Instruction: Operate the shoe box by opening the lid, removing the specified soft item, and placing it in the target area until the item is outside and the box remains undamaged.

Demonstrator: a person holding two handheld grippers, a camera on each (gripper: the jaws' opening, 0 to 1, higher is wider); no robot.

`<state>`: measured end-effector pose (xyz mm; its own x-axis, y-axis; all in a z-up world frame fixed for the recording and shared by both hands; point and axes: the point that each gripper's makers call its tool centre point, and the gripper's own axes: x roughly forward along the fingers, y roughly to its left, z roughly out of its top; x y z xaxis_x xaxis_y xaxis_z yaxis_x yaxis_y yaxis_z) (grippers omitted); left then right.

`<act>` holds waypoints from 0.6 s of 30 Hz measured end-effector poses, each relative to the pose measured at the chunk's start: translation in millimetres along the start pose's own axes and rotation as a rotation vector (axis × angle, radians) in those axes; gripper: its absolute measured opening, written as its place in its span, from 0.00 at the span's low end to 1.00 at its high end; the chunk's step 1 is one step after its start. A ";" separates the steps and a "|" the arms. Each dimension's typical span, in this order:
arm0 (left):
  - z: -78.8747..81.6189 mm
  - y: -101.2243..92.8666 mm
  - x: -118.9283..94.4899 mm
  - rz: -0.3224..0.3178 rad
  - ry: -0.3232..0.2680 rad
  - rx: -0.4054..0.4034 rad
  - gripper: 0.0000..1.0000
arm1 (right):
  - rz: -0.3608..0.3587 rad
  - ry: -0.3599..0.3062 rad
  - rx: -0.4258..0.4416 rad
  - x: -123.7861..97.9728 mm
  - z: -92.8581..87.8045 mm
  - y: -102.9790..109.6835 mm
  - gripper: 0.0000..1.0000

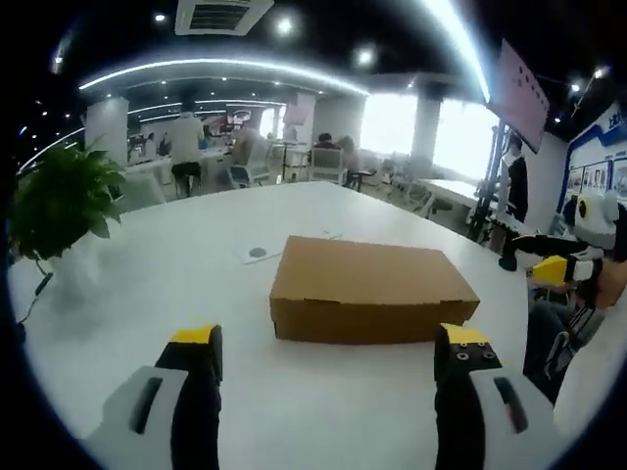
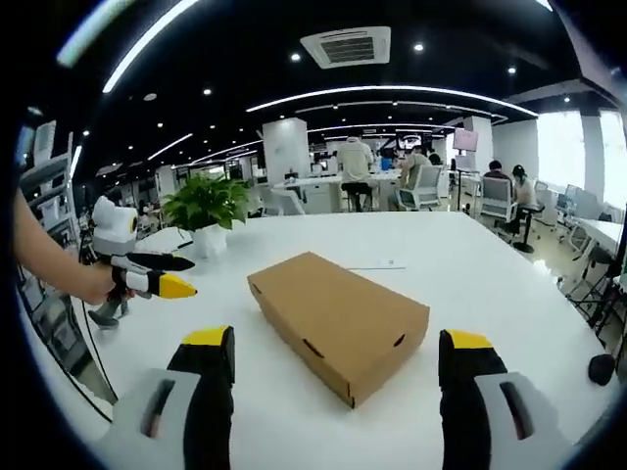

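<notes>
A shut brown cardboard shoe box [image 1: 372,289] lies flat on the white table [image 1: 176,284], its lid down. My left gripper [image 1: 328,343] hovers just short of the box's near long side, jaws wide open and holding nothing. In the right gripper view the box [image 2: 338,313] points one corner toward me, with small notches along its side. My right gripper [image 2: 336,341] is open too, level with that near corner, nothing between its fingers. The other gripper [image 2: 157,274], held in a hand, shows at the left, off the table edge. The soft item is hidden.
A potted green plant [image 1: 59,201] stands near the table's edge, also seen behind the box [image 2: 206,206]. A small flat card with a dark disc [image 1: 257,253] lies beyond the box. Chairs, desks and seated people fill the office behind. A small black object [image 2: 600,369] sits far right.
</notes>
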<state>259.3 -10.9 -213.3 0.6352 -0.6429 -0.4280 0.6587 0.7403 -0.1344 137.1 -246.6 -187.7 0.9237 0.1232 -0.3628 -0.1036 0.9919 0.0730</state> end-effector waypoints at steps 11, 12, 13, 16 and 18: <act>-22.4 4.9 17.8 -0.035 0.165 0.083 0.99 | -0.072 0.064 -0.068 -2.3 -13.4 -12.3 0.75; -23.6 4.5 19.9 -0.022 0.167 0.075 0.99 | -0.084 0.077 -0.088 -1.8 -16.7 -15.4 0.75; -24.7 5.0 20.7 -0.013 0.170 0.069 0.99 | -0.085 0.086 -0.088 -1.6 -18.5 -15.9 0.76; -29.2 -0.4 25.4 0.014 0.164 0.035 0.99 | -0.075 0.098 -0.047 -0.2 -26.2 -15.4 0.84; -29.8 -4.9 28.0 0.008 0.167 0.039 0.99 | -0.073 0.088 -0.070 3.1 -28.6 -12.2 0.88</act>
<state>261.9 -26.7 -251.3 0.5670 -0.5927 -0.5721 0.6711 0.7350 -0.0964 130.7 -257.4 -216.3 0.8941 0.0500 -0.4451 -0.0659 0.9976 -0.0204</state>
